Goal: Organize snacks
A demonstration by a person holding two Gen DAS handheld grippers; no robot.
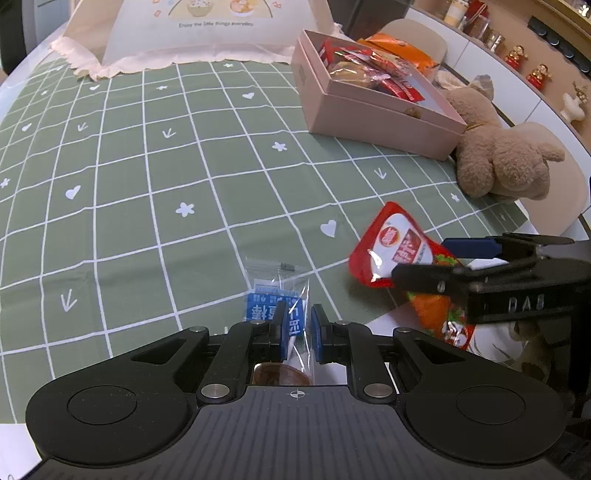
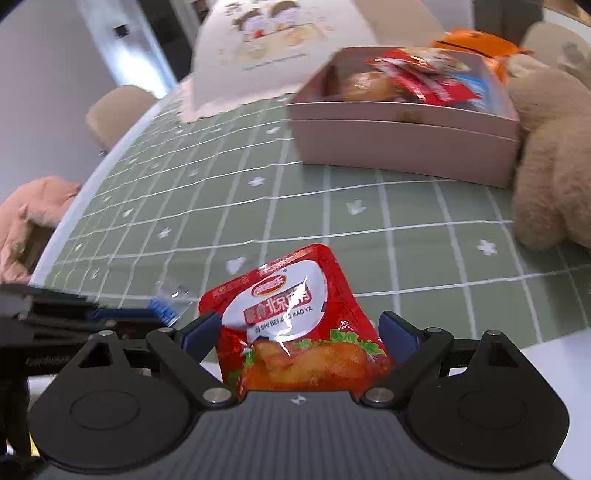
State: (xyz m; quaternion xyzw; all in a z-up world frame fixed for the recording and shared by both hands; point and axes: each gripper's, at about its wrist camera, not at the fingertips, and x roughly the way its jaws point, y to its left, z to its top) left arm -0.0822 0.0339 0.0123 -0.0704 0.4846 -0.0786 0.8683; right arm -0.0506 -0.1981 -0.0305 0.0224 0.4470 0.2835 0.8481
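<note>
My left gripper point(image 1: 298, 325) is shut on a clear blue-printed snack packet point(image 1: 277, 295), low over the green checked tablecloth point(image 1: 147, 166). My right gripper point(image 2: 300, 332) is shut on a red roast-duck snack pouch point(image 2: 295, 325) that bulges between the pads; the pouch also shows in the left wrist view point(image 1: 399, 254), held just right of the left gripper. A pink box point(image 1: 369, 110) holding several snack packets stands at the far right of the table; it also shows in the right wrist view point(image 2: 402, 144).
A brown plush bear point(image 1: 498, 155) lies against the box's right side, near the table edge. A white printed food cover point(image 1: 207, 33) stands at the back. An orange bag point(image 1: 402, 51) sits behind the box. Chairs stand around the table.
</note>
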